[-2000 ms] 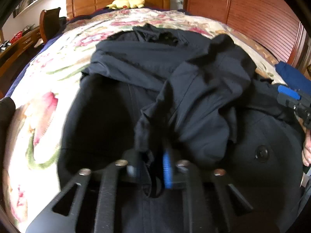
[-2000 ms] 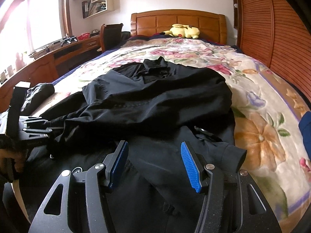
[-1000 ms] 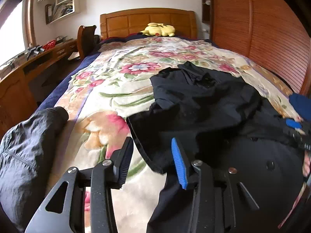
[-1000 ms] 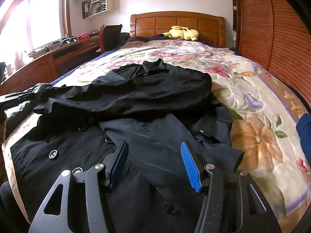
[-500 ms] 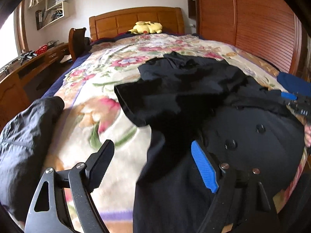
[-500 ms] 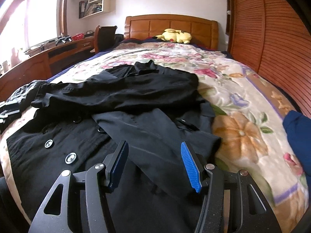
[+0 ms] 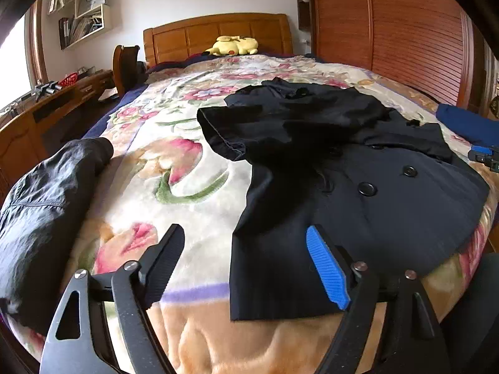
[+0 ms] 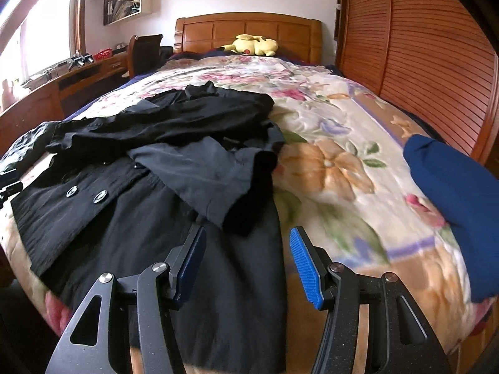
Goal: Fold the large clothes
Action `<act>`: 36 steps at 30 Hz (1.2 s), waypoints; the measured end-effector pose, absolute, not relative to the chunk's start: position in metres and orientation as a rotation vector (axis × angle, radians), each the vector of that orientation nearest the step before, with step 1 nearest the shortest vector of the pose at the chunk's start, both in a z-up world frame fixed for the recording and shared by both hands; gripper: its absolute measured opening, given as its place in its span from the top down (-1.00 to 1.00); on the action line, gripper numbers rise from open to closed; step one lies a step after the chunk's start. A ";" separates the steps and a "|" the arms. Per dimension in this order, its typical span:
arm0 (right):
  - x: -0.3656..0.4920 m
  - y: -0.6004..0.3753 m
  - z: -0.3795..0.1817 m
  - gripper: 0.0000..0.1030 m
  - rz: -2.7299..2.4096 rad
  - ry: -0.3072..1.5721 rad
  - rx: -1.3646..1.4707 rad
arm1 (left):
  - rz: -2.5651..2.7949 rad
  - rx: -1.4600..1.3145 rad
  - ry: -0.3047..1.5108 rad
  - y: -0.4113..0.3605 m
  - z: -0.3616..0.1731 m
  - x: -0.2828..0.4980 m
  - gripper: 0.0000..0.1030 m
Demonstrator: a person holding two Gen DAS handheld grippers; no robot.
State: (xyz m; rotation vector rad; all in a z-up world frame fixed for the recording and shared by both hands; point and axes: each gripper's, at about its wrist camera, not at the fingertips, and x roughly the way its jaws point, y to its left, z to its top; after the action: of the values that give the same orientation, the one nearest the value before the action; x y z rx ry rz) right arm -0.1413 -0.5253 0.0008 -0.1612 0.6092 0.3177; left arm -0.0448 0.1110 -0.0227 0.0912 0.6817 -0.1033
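Left gripper (image 7: 244, 261): jaws apart and closing, nothing between the pads, poised over the hem corner of the black coat (image 7: 358, 193). Right gripper (image 8: 246, 263): jaws parted, empty, above the coat's opposite hem edge. The coat lies flat, sleeves folded across, on a floral blanket (image 7: 187, 193); wooden headboard (image 8: 249, 31) and yellow plush toy (image 8: 254, 45) beyond.

left claw (image 7: 246, 258) closing, empty, right claw (image 8: 246, 258) parted
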 end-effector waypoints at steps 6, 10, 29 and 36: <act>-0.160 -0.527 0.003 -0.13 0.325 0.635 -0.197 | -0.123 0.084 0.688 0.114 -0.026 -0.059 -0.09; -0.159 -0.526 -0.002 -0.13 0.325 0.656 -0.242 | -0.109 0.095 0.713 0.114 -0.037 -0.059 -0.08; -0.142 -0.531 -0.040 -0.15 0.323 0.706 -0.224 | -0.152 0.052 0.756 0.111 -0.055 -0.056 0.33; -0.144 -0.530 -0.036 0.61 0.397 0.714 -0.222 | -0.180 0.035 0.730 0.109 -0.042 -0.069 0.87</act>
State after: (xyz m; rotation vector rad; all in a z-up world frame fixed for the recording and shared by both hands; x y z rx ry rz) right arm -0.1443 -0.5303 -0.0361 -0.2219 0.7144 0.3973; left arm -0.0692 0.1093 -0.0417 0.0349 0.7303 -0.1799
